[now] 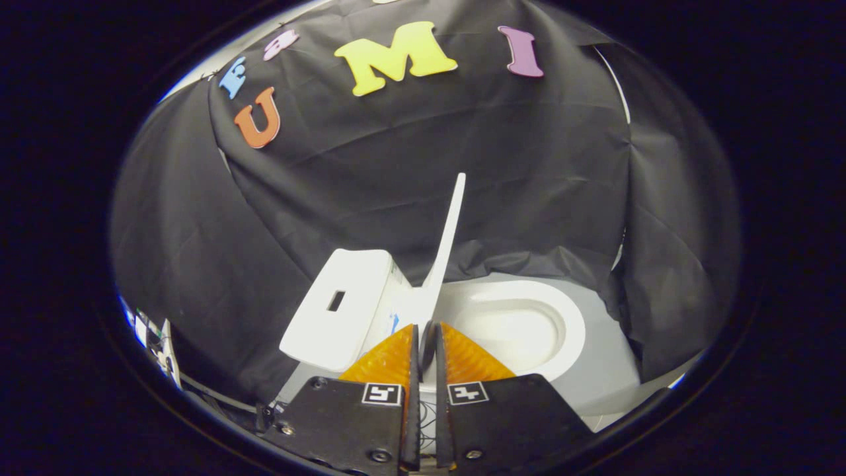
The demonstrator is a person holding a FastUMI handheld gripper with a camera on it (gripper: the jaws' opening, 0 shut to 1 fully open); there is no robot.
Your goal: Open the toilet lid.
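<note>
White toilet lid [449, 225] upright, hand-held gripper [425, 330] closed

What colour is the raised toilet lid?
White, seen edge-on in the gripper view: the toilet lid stands upright beyond the nearly closed hand-held gripper.

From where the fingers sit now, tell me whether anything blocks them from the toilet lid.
Nothing visible does. The fingers, nearly closed on nothing, sit just short of the raised toilet lid, which stands upright between the tank and the open bowl.
</note>
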